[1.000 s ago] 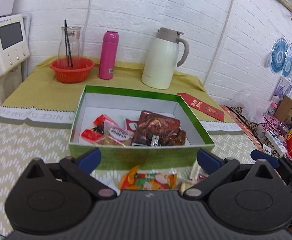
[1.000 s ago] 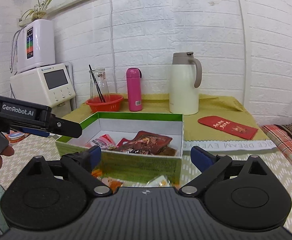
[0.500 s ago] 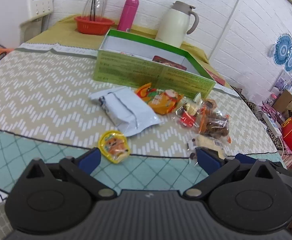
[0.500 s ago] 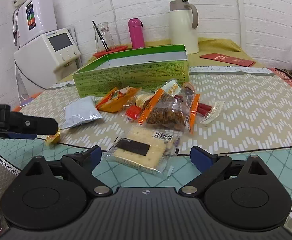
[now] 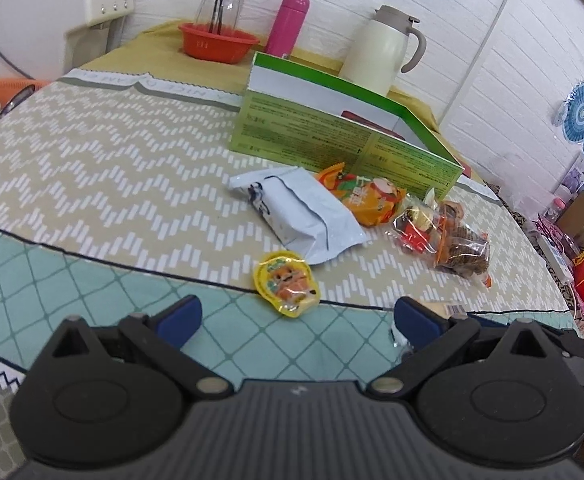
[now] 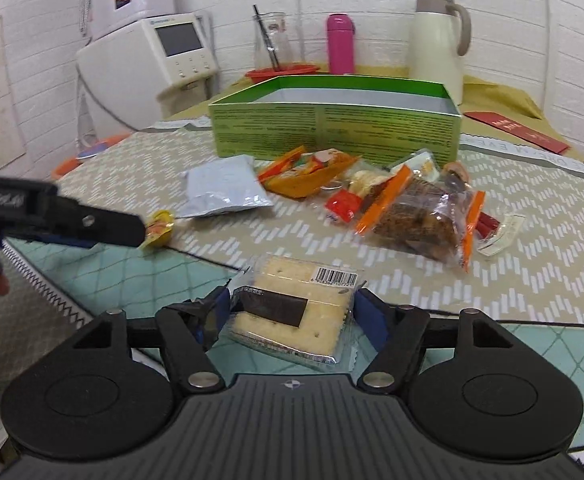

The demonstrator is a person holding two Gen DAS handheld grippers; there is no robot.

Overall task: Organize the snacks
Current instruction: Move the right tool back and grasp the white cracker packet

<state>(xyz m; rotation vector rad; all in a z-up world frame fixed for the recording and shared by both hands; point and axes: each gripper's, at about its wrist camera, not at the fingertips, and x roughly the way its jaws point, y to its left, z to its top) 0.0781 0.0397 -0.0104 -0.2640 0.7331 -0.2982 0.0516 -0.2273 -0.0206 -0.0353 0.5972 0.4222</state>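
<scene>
A green cardboard box (image 5: 332,140) (image 6: 332,132) stands open on the patterned tablecloth, with loose snacks in front of it. These are a silver pouch (image 5: 308,212) (image 6: 224,186), an orange packet (image 5: 368,200) (image 6: 308,174) and a clear bag of brown pieces (image 5: 460,244) (image 6: 416,216). My right gripper (image 6: 292,314) is shut on a cracker pack (image 6: 296,304), its blue pads pressing both sides. My left gripper (image 5: 296,318) is open, just short of a yellow jelly cup (image 5: 288,284) (image 6: 158,228). One of its black fingers (image 6: 104,222) shows in the right wrist view.
Behind the box stand a cream thermos jug (image 5: 384,52), a pink bottle (image 5: 288,24) and a red bowl (image 5: 218,42) holding a glass carafe. A white dispenser (image 6: 164,60) is at the far left, a red envelope (image 6: 516,132) at the right.
Both grippers have drawn back from above the box and dropped low over the table's near side. The right jaws have narrowed onto the cracker pack; the left stays open.
</scene>
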